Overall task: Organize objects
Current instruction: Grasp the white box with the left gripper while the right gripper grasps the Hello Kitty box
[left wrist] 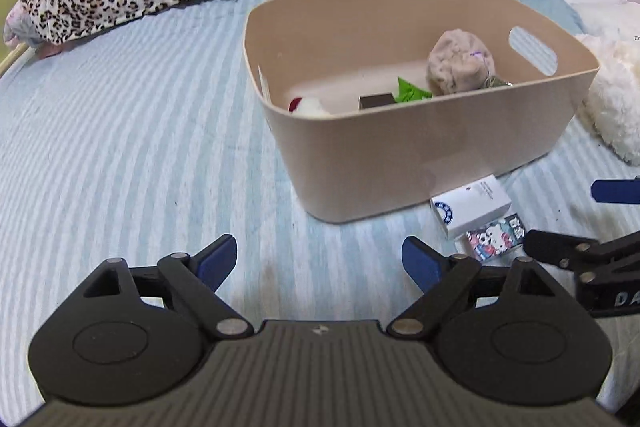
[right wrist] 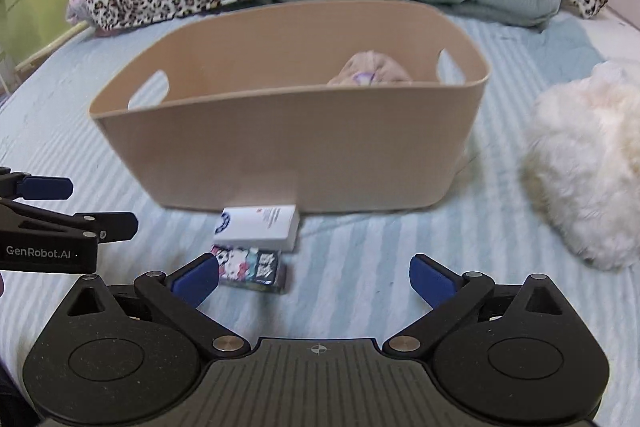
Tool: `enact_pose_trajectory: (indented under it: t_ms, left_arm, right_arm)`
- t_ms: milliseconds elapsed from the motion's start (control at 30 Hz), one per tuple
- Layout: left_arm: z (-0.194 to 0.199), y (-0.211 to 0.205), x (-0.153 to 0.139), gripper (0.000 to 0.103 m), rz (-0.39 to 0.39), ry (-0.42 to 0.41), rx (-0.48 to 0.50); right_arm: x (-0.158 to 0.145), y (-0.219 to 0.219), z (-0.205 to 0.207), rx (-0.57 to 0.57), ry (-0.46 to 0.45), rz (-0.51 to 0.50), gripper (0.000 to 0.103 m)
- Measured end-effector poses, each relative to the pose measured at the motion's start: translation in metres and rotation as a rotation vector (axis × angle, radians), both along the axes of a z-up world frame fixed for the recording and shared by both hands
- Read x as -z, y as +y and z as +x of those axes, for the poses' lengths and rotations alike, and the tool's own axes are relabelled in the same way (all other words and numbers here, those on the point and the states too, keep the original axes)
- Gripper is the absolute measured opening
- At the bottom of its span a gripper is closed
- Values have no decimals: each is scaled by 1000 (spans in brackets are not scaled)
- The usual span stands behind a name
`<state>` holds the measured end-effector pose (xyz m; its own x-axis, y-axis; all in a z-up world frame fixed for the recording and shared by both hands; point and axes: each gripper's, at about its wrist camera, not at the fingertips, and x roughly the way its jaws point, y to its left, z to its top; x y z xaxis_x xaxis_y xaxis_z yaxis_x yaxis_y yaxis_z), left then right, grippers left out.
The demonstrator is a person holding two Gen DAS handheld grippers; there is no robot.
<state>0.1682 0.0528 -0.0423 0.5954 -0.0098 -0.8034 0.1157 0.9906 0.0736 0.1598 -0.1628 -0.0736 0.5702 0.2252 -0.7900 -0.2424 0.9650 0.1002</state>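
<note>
Bin [left wrist: 420,163] holds plush [left wrist: 460,63], green scrap [left wrist: 412,93]

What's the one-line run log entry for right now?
left gripper open, empty | right gripper open, empty | white box, cartoon box on bed outside bin

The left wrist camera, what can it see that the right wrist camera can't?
Only the left wrist view looks down into the beige plastic bin: a green scrap, a dark little box, a red-and-white toy. Only the right shows the bin's left handle hole. Both show the white carton and the cartoon box.
</note>
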Motion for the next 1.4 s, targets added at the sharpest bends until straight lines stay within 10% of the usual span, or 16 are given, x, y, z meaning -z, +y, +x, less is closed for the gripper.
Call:
enact_pose_trajectory:
  t_ms: [500, 1400]
  left_arm:
    - [13, 9, 23, 89, 12, 34, -47]
    - [43, -72, 23, 90, -166, 83, 32]
  right_arm:
    - [31, 32, 18, -9, 53, -15, 101]
    - [36, -58, 39, -32, 58, -99, 100]
